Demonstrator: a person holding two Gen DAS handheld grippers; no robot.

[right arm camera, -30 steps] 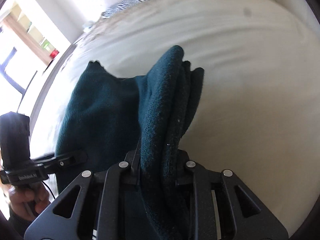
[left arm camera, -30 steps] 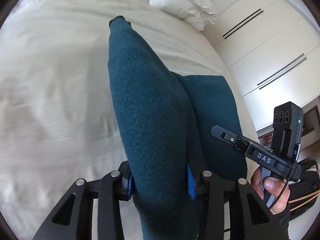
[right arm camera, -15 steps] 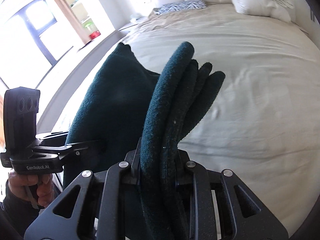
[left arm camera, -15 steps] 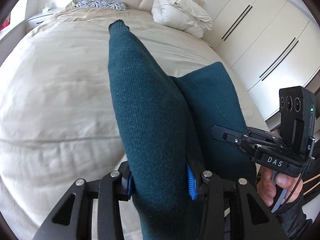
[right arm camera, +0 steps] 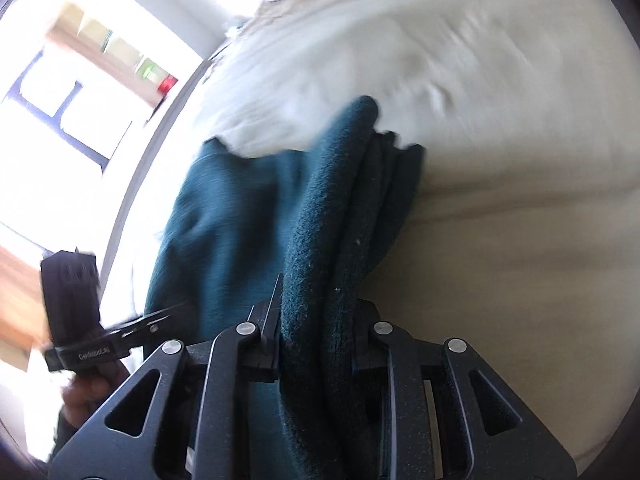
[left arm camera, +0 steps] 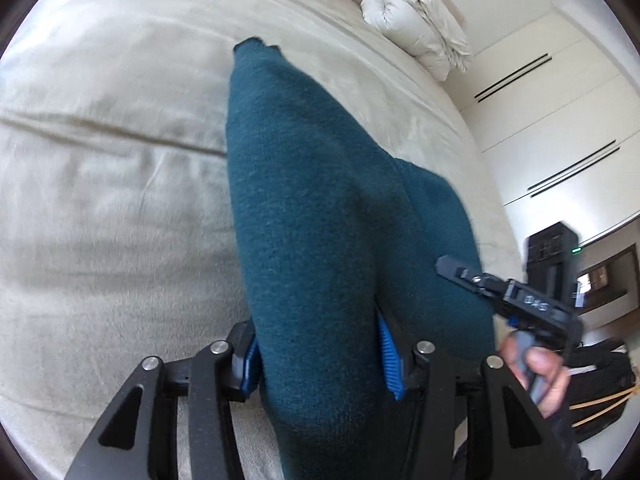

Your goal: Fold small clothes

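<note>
While both grippers held the teal knit garment (left arm camera: 320,240) above the beige bedspread (left arm camera: 100,220), I judged the fold to be mid-carry, with nothing yet laid down. Left gripper (left arm camera: 320,354): clenched on a thick bunch of the fabric, blue pads (left arm camera: 390,346) pressed against it on either side. Right gripper (right arm camera: 316,340): likewise clamped, on several stacked layers whose rolled edges stood up between its jaws. The garment spanned the two tools, with one corner poking up toward the far end of the bed; in the left view the right gripper and the hand (left arm camera: 536,376) on its trigger showed just beside the cloth.

Risks as I assessed them. First, uneven layers: the right-hand stack looked staggered, so I expected an inner layer could slip out if the grip eased before the cloth touched the bed, spoiling the fold line. Second, sagging: the span between the tools hung slack, and lowering it carelessly could have let it crumple under itself. Third, motion blur in both views suggested quick movement, which a soft knit follows poorly, so a swing might have flipped the free corner the wrong way. Fourth, the bedspread was wrinkled and soft, so dragging the garment across it might have skewed the edges. The folded white duvet (left arm camera: 420,28) lay well apart and posed no obstacle.
</note>
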